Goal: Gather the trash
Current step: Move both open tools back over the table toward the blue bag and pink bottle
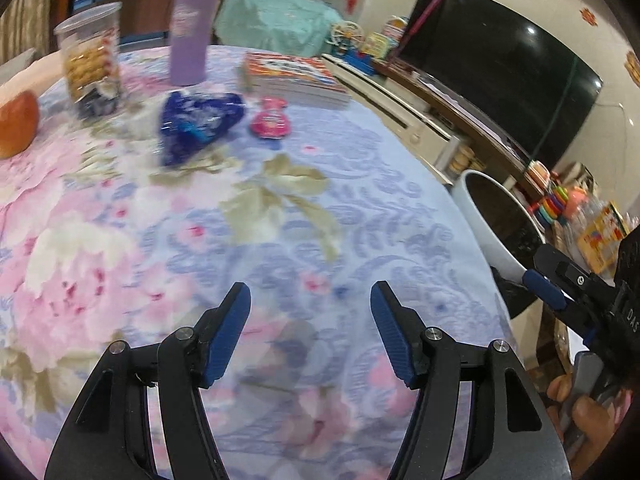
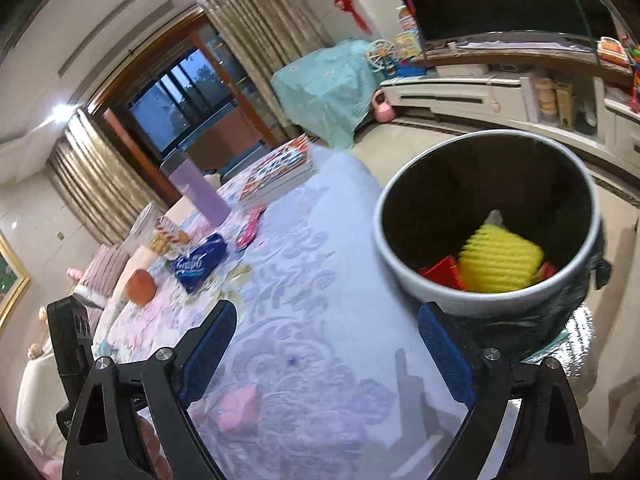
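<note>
A crumpled blue snack wrapper (image 1: 200, 126) lies on the floral tablecloth at the far side, with a small pink wrapper (image 1: 270, 120) to its right. Both also show in the right wrist view, the blue wrapper (image 2: 198, 262) and the pink wrapper (image 2: 250, 228). My left gripper (image 1: 310, 332) is open and empty, low over the cloth, well short of the wrappers. My right gripper (image 2: 326, 352) is open and empty beside the white trash bin (image 2: 424, 288), which holds a yellow ridged piece (image 2: 500, 260) and red scraps (image 2: 442, 272). The right gripper also shows in the left wrist view (image 1: 548, 284).
A clear jar of snacks (image 1: 90, 60), a purple bottle (image 1: 190, 28), a stack of books (image 1: 296, 80) and an orange fruit (image 1: 18, 124) stand on the table (image 1: 280, 220). The bin (image 1: 492, 216) stands off the table's right edge. A TV (image 1: 500, 64) and cabinet lie beyond.
</note>
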The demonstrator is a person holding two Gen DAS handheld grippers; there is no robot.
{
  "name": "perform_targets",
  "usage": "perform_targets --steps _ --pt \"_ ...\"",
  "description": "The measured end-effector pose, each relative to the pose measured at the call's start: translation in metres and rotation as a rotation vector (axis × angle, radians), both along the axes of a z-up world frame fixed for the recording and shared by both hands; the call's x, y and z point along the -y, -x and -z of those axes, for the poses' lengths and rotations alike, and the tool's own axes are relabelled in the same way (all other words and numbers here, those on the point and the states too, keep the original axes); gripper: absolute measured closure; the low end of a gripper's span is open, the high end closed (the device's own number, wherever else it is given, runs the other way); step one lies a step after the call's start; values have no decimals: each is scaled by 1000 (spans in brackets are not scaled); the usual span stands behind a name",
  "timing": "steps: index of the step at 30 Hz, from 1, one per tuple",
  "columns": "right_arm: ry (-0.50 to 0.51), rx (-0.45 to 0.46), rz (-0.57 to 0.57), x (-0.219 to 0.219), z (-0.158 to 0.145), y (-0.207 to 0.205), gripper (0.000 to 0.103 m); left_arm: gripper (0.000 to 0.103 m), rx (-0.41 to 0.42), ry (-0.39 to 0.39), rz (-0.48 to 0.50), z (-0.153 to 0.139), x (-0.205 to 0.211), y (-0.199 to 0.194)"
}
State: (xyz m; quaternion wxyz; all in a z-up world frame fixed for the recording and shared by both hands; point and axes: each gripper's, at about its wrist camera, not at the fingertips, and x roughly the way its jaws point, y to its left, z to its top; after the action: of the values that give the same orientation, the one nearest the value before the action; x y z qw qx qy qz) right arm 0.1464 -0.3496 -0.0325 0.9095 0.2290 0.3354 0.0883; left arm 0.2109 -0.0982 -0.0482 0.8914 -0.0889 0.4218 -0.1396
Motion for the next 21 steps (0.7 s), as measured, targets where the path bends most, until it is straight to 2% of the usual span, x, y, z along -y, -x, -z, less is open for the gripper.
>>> perform_targets --steps 11,21 --pt "10 -14 -70 -44 7 -14 10 40 -9 12 -93 7 -53 -10" --pt "21 -24 -112 -70 11 -38 10 39 -7 7 -138 3 -79 -34"
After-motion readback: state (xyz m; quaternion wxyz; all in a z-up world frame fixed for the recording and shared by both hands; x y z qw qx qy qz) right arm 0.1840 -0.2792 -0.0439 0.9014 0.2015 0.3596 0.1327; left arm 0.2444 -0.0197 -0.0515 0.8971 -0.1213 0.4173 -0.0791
